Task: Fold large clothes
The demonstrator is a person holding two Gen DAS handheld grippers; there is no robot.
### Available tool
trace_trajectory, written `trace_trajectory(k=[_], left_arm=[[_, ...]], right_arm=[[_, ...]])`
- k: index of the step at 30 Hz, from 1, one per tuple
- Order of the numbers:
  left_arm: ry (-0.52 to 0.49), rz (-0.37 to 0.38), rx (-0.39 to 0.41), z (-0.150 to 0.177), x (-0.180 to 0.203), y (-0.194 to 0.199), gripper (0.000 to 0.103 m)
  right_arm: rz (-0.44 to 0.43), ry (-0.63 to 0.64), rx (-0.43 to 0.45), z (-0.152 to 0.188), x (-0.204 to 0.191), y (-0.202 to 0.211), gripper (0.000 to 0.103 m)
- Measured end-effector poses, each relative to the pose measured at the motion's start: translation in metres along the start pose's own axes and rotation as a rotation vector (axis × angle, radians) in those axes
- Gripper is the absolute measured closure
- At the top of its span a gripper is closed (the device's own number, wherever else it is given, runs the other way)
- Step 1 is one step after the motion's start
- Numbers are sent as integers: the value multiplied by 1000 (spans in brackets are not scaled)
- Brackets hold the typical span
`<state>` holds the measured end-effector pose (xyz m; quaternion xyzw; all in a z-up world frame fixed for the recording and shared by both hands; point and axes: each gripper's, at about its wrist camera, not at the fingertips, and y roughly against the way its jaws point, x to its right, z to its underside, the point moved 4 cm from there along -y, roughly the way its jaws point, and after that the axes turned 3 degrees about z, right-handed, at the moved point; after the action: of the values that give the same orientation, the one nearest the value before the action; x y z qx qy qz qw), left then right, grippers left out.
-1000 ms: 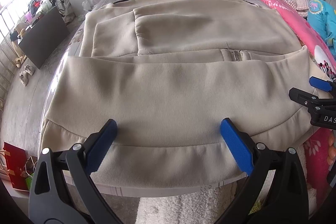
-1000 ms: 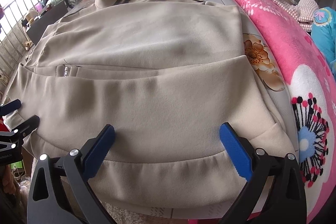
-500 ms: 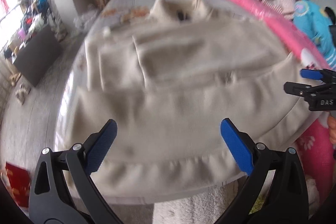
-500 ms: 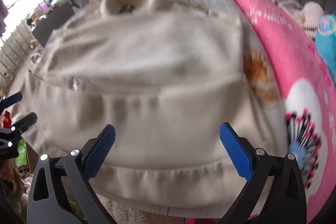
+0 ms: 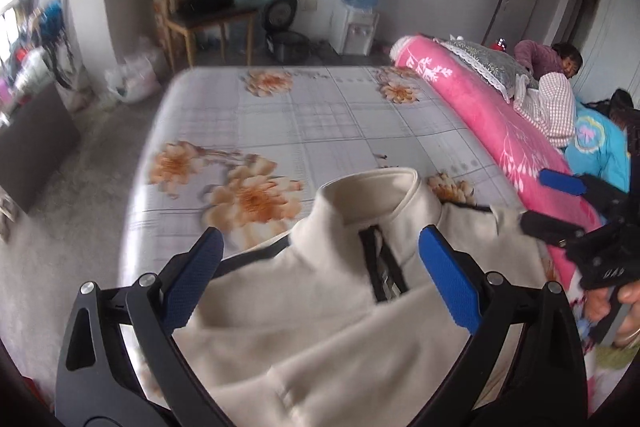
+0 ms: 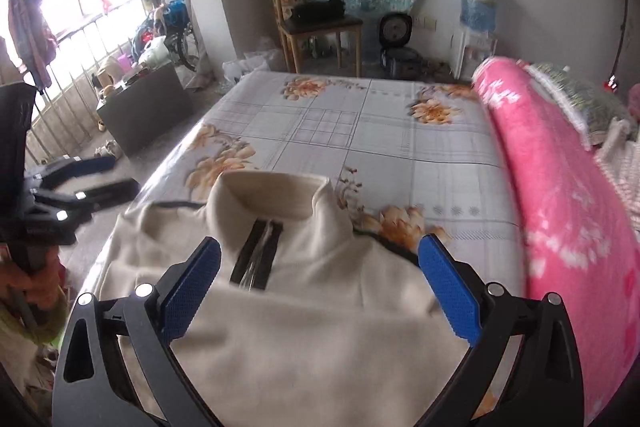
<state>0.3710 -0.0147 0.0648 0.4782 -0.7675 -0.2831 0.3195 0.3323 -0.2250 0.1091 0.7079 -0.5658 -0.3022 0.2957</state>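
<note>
- No readable writing is showing anywhere; a pale marking on the body of the right gripper point(image 5: 560, 205), seen from the left wrist view, is too blurred to make out.
- The left gripper point(image 5: 318, 277) is hovering with its blue-padded fingers point(image 5: 448, 277) spread wide apart, gripping nothing; the cream jacket point(image 5: 340, 327) is lying below and between them, and whether the pads are brushing the cloth cannot be told.
- The right gripper point(image 6: 318, 279) is standing just as wide open, also gripping nothing, with the jacket point(image 6: 320, 327) under its gap.
- In the right wrist view, the left gripper point(image 6: 94, 173) is showing off to the left of the jacket, its two fingers apart, with a hand point(image 6: 32, 275) gripping its handle.
- In the left wrist view, the right gripper is sitting to the right, beside the jacket's shoulder, with fingers of a hand point(image 5: 616, 303) wrapped round its handle.
- The jacket is lying on the bed point(image 6: 380, 131), its stand-up collar point(image 6: 272, 197) pointing away from both grippers and a dark-edged zip point(image 6: 258, 253) running down from the collar.
- A folded edge is showing across the jacket close to the left gripper.
- Beyond the collar, the flowered bedsheet is lying bare.
- A pink blanket point(image 6: 560, 211) is banked along the bed to the right of the right gripper.
</note>
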Motion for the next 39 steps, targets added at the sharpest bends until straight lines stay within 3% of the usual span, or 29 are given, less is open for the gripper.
trace_trajectory(k=[3,7,11,14,16,22,30,32,37,39], left_arm=[[18,-1,-64,-14,-1,-48,24],[71,-34,-154,-8,-7,-99,46],[66,-71,-221,8,-16,-121,77],[36,-62,-197,13,-14,-108,90],[7,-57,-179,14,-7,-95,92],[-115,11,-91,22,26,-33,93],[-216,101,-81,88,52,20,93],[-227,98,-104,108,53,15,92],[-198,73,-190,144,45,-14,91],[-205,76,-182,147,44,-13,90]], right_arm=[[2,-46,-82,-26,8,-55,12],[5,-102,-195,-28,17,-115,25],[-6,-144,-284,-15,27,-147,50],[-40,-137,-293,-4,26,-139,76],[-48,-99,-277,0,21,-125,85],[-51,25,-169,8,2,-55,86],[-34,196,-59,67,-16,13,86],[-13,250,-62,91,-23,14,85],[-7,301,-205,144,-21,-4,79],[-60,312,-185,149,-22,15,77]])
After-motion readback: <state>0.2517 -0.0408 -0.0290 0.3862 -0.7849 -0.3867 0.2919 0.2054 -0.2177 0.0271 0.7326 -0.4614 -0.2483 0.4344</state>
